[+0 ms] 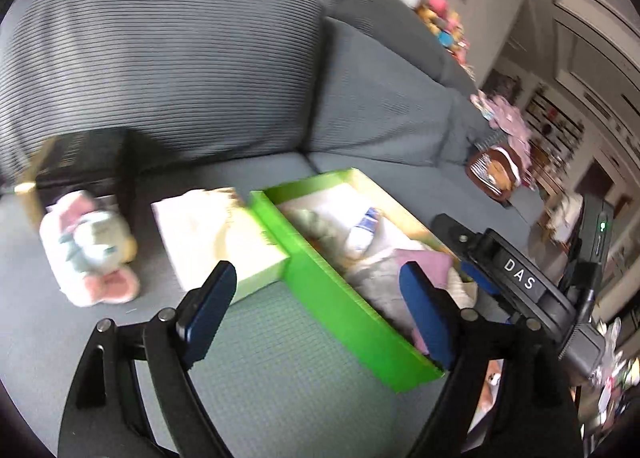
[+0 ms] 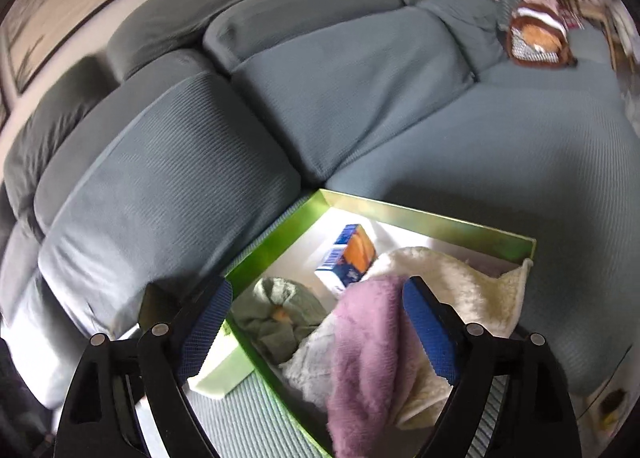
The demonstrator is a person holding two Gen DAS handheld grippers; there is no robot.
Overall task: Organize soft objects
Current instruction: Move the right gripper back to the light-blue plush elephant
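Broadly, a grey sofa carries the green box holding a cream fleece, a purple cloth and a small carton, while the left gripper and right gripper both gape wide, gripping nothing.
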